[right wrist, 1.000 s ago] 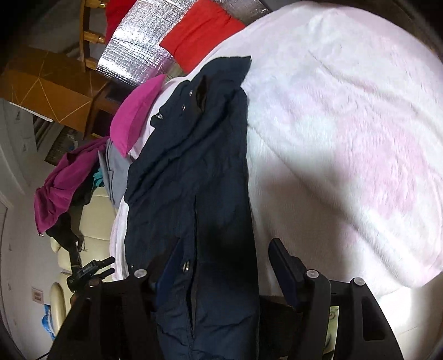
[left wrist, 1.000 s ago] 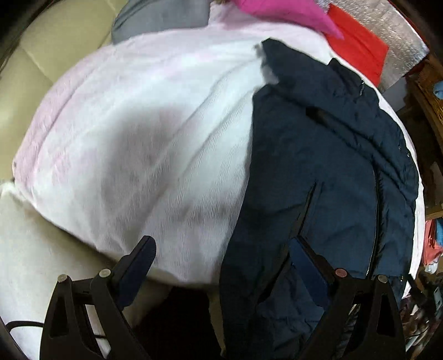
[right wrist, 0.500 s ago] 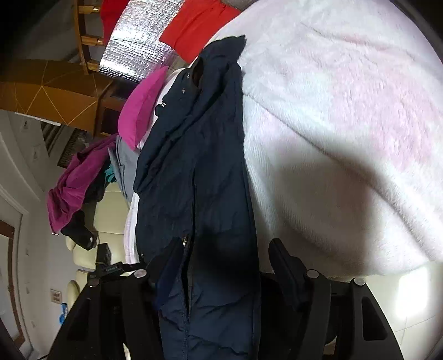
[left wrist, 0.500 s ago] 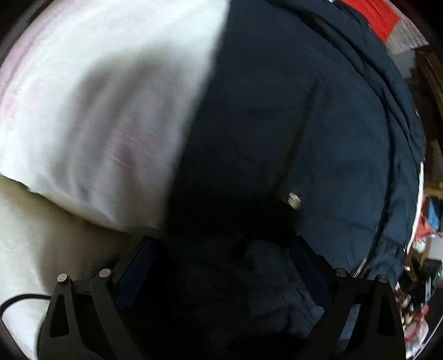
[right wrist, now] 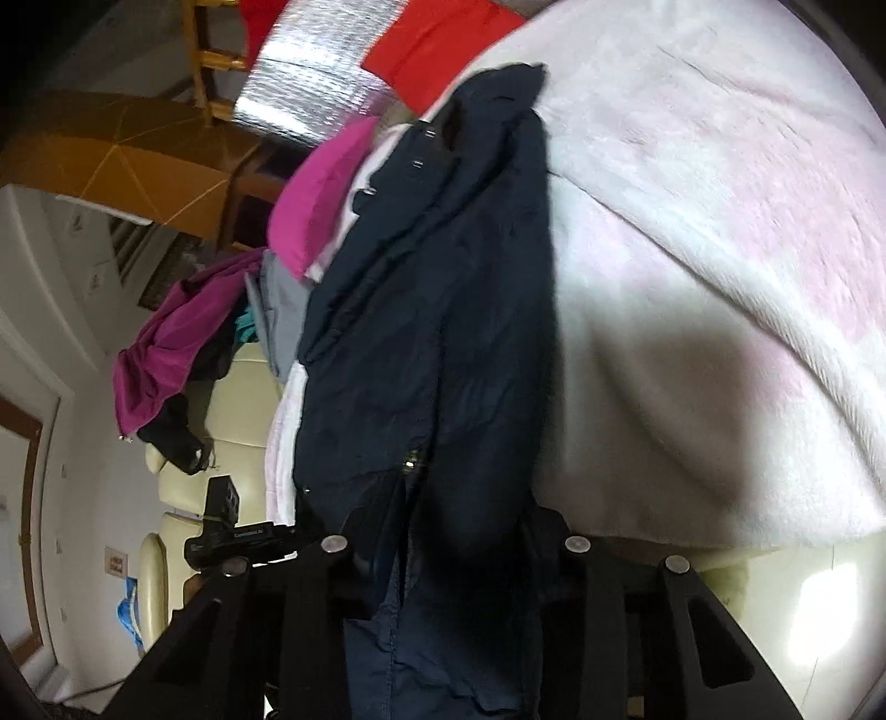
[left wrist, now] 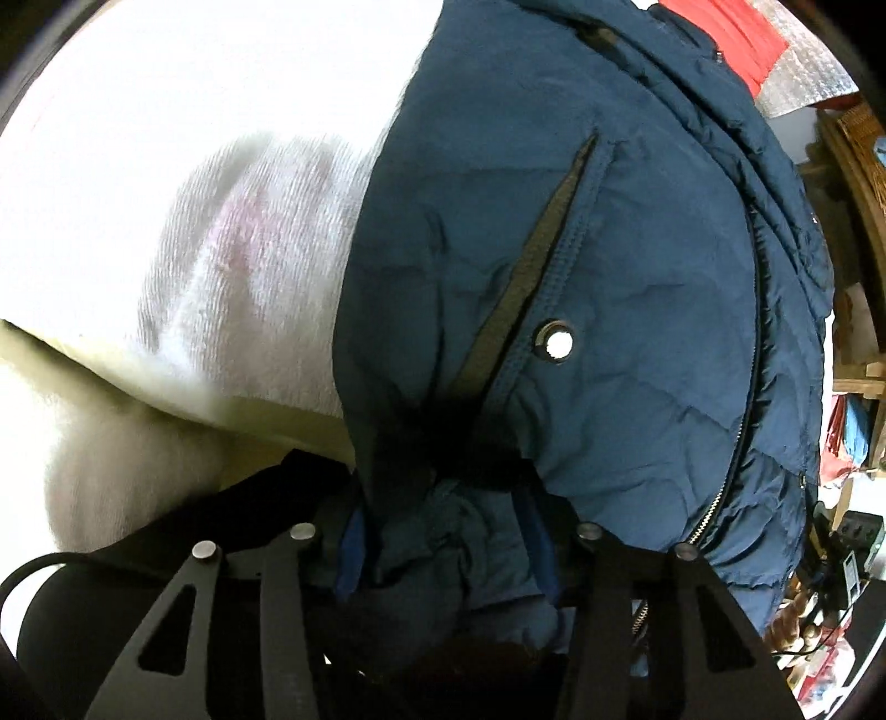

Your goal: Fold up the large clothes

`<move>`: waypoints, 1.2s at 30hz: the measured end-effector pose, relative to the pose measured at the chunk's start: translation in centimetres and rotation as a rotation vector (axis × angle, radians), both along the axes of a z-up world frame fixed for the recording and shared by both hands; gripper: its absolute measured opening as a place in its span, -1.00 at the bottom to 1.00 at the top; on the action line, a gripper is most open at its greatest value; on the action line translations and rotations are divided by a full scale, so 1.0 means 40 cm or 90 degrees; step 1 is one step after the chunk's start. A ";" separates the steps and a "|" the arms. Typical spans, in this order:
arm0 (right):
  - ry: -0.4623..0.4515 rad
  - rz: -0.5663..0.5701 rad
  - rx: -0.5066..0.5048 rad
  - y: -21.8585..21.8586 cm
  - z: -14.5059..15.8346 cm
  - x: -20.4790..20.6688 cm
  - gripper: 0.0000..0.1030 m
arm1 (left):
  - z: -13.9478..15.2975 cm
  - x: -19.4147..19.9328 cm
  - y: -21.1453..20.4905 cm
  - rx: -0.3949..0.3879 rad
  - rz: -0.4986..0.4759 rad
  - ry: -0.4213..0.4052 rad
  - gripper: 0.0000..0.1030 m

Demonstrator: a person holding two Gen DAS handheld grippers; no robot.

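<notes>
A navy padded jacket (left wrist: 637, 277) lies lengthwise on a white and pink fleece blanket (left wrist: 194, 166), its slanted pocket and a metal snap facing up. My left gripper (left wrist: 443, 543) is closing on the jacket's near hem, and bunched fabric fills the gap between its blue pads (left wrist: 348, 554). In the right wrist view the same jacket (right wrist: 432, 332) runs away from me over the blanket (right wrist: 720, 249). My right gripper (right wrist: 448, 554) is also closing, with the hem by the zip pressed between its fingers.
The blanket covers a cream sofa (right wrist: 232, 399). Beyond the jacket's collar lie a magenta garment (right wrist: 326, 194), a grey one (right wrist: 282, 310), a purple one (right wrist: 166, 354), a red cloth (right wrist: 437, 50) and silver foil (right wrist: 310, 99). Wooden furniture (left wrist: 853, 166) stands to the right.
The left gripper came down and across from the blanket's edge onto the jacket hem, and its jaws narrowed on the fabric. The right gripper's jaws also narrowed on the hem.
</notes>
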State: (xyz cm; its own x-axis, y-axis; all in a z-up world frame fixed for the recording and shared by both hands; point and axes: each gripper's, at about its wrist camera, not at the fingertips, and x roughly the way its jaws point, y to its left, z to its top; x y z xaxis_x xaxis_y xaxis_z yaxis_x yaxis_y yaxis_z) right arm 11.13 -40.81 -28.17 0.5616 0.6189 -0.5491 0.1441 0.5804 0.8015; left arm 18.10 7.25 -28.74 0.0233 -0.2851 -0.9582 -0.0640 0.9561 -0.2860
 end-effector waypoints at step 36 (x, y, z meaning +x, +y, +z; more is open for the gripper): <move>-0.091 0.078 -0.011 0.074 0.077 0.006 -0.76 | 0.089 -0.010 -0.042 -0.124 -0.021 -0.075 -0.80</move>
State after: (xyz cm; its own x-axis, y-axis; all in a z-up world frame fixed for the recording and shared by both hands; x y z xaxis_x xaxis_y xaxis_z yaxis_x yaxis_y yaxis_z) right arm 11.38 -37.83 -25.08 0.5558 0.6790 -0.4796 -0.0437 0.6000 0.7988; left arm 17.72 5.57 -25.20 0.1186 -0.4673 -0.8761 0.0116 0.8829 -0.4694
